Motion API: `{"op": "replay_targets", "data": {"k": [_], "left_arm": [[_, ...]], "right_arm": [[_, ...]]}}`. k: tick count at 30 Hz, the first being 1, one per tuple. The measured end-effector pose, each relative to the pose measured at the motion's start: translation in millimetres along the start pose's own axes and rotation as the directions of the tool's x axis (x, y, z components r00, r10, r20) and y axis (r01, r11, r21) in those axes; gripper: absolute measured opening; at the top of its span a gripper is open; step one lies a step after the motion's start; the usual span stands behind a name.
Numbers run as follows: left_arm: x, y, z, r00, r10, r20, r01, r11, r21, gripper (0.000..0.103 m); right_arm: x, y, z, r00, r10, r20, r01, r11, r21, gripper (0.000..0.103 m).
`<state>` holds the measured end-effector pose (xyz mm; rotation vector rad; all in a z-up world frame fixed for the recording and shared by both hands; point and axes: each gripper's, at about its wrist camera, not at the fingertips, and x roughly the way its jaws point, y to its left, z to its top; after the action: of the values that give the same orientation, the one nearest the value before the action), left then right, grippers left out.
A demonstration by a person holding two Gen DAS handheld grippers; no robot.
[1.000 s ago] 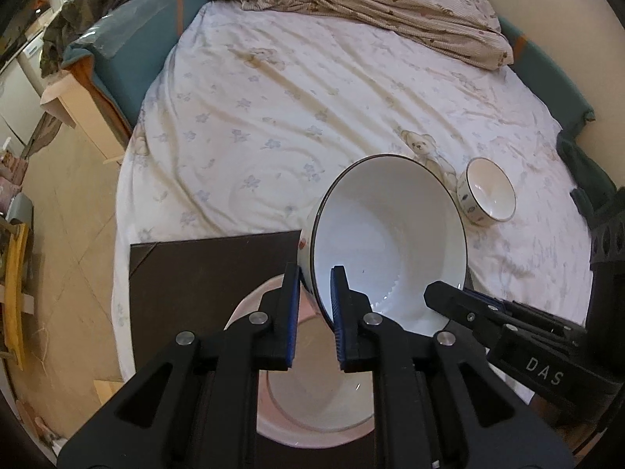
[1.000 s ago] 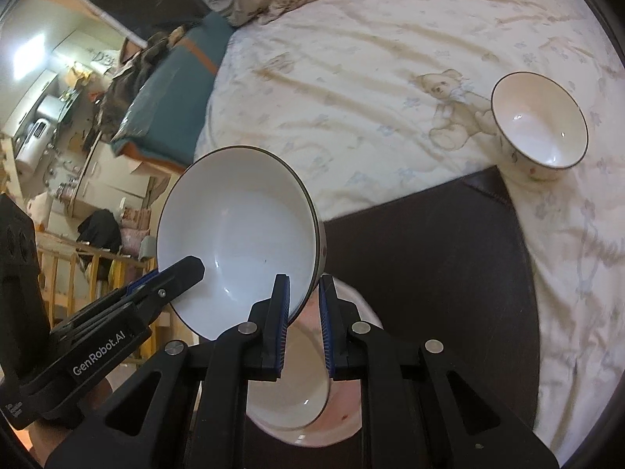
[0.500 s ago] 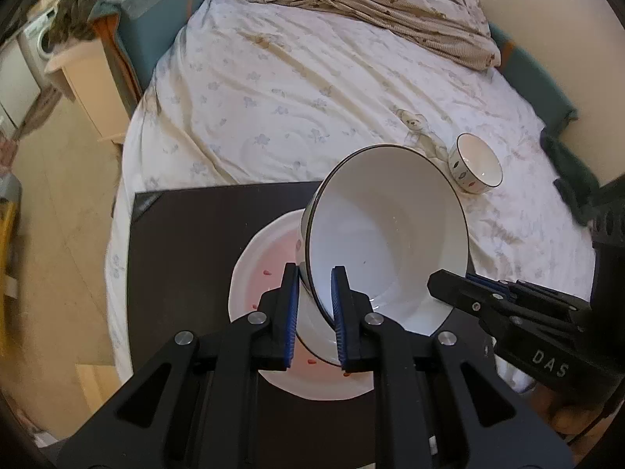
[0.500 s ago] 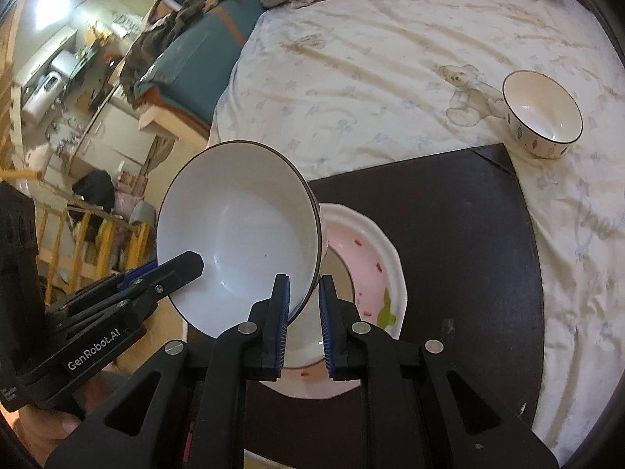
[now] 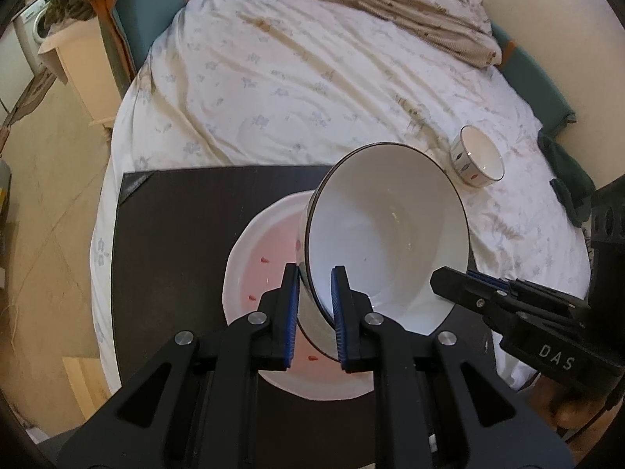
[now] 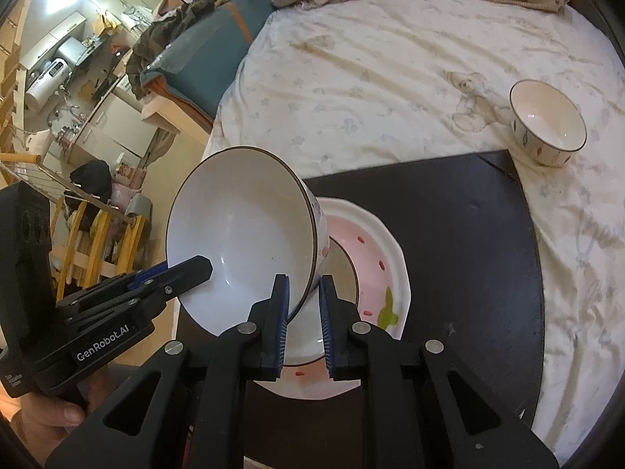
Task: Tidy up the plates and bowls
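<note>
Soft, warm, even light; sharp centre, strong fisheye bending and dark corners.

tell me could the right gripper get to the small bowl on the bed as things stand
Probably not yet: the right gripper is shut on the big bowl's rim, as is the left gripper. The small bowl sits upright on the bedsheet beyond the dark board, with nothing blocking the path.
</note>
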<state>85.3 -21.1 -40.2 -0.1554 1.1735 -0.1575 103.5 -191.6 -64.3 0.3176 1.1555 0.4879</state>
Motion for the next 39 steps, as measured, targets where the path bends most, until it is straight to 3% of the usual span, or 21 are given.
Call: {"op": "replay_targets", "data": {"k": [16, 22, 29, 34, 39], "left_arm": [[22, 1, -7, 0.993, 0.031, -0.116, -0.032, 0.999, -0.007, 0.013], [28, 8, -7, 0.989, -0.002, -0.15, -0.006, 0.999, -0.048, 0.014], [24, 15, -6, 0.99, -0.033, -0.139, 0.024, 0.997, -0.067, 0.014], [17, 15, -2, 0.995, 0.001, -0.102, -0.006, 0.999, -0.054, 0.014], [24, 24, -1, 0.991, -0.035, -0.126, 0.023, 0.995, -0.099, 0.018]], "right_arm": [[31, -17, -13, 0.981, 0.026, -0.19, -0.003, 0.993, 0.116, 0.021], [33, -21, -11, 0.981, 0.027, -0.193, 0.001, 0.99, 0.144, 0.021], [32, -26, -11, 0.975, 0.066, -0.211, -0.025, 0.982, 0.189, 0.021], [24, -25, -8, 0.982, 0.07, -0.175, -0.039, 0.983, 0.178, 0.021], [19, -32, -3, 0.987, 0.071, -0.141, -0.042, 0.979, 0.201, 0.021]]}}
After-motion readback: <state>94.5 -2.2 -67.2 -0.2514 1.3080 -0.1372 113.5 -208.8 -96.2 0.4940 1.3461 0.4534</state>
